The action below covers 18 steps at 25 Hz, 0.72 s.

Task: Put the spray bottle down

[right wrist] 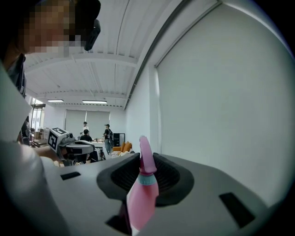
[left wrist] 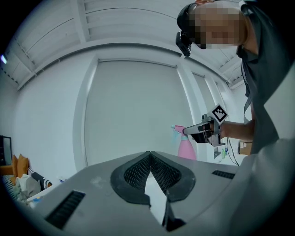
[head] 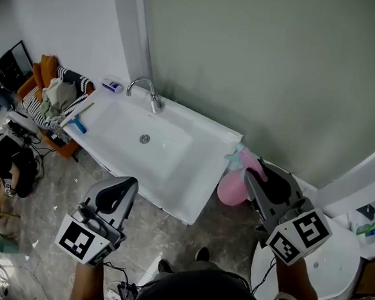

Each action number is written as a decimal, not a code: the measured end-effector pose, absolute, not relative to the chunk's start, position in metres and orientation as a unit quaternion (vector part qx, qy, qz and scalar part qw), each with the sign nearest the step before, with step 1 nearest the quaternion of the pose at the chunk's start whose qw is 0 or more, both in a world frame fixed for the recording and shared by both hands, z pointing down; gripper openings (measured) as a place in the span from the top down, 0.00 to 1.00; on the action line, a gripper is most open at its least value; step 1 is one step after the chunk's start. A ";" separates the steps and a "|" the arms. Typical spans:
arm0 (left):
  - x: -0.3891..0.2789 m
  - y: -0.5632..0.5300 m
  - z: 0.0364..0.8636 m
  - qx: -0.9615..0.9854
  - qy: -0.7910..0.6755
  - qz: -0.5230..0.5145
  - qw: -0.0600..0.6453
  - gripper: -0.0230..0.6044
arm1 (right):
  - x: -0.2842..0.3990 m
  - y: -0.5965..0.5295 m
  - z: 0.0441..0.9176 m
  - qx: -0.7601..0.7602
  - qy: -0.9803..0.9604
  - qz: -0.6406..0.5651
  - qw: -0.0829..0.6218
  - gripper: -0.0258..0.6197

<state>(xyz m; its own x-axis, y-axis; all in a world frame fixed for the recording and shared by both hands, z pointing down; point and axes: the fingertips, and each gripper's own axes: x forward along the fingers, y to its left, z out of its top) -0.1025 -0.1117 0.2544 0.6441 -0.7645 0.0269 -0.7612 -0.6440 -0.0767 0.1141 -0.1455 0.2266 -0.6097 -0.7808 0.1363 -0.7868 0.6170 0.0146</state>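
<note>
Fingers [right wrist: 171, 177] of right gripper [head: 250, 177] tight on pink spray bottle [right wrist: 142, 198], roughly level; left gripper [head: 129, 184] fingers seemingly together.

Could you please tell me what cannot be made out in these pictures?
- Pink plastic spray bottle: head view, partly hidden behind the right gripper; right gripper view, base cut off by the bottom edge.
- Blue object on the white sink: head view, too small to identify.

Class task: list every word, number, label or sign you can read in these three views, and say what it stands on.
No readable text in any view.
Two black-and-white marker cubes: square patterns only, no letters.
Pink plastic spray bottle: no label visible.
Small green and blue packets on round white table: too small to read.
</note>
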 end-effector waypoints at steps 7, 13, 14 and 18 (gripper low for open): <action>-0.068 -0.130 0.255 -0.897 0.439 -0.035 0.032 0.96 | 0.143 -0.176 0.231 0.414 -0.908 0.026 0.059 0.82; -0.049 -0.139 0.252 -0.888 0.456 -0.042 0.040 0.96 | 0.159 -0.194 0.233 0.396 -0.916 0.026 0.053 0.82; -0.048 -0.139 0.253 -0.887 0.459 -0.043 0.040 0.96 | 0.160 -0.196 0.235 0.393 -0.918 0.026 0.052 0.82; -0.045 -0.139 0.255 -0.885 0.461 -0.051 0.036 0.96 | 0.161 -0.201 0.239 0.391 -0.919 0.032 0.047 0.82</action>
<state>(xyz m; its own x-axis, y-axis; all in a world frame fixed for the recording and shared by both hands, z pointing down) -0.0452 -0.1387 0.2554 0.5699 -0.8197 0.0567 -0.8124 -0.5725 -0.1105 0.1608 -0.2011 0.2388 -0.6905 -0.7146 0.1118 -0.7207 0.6928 -0.0226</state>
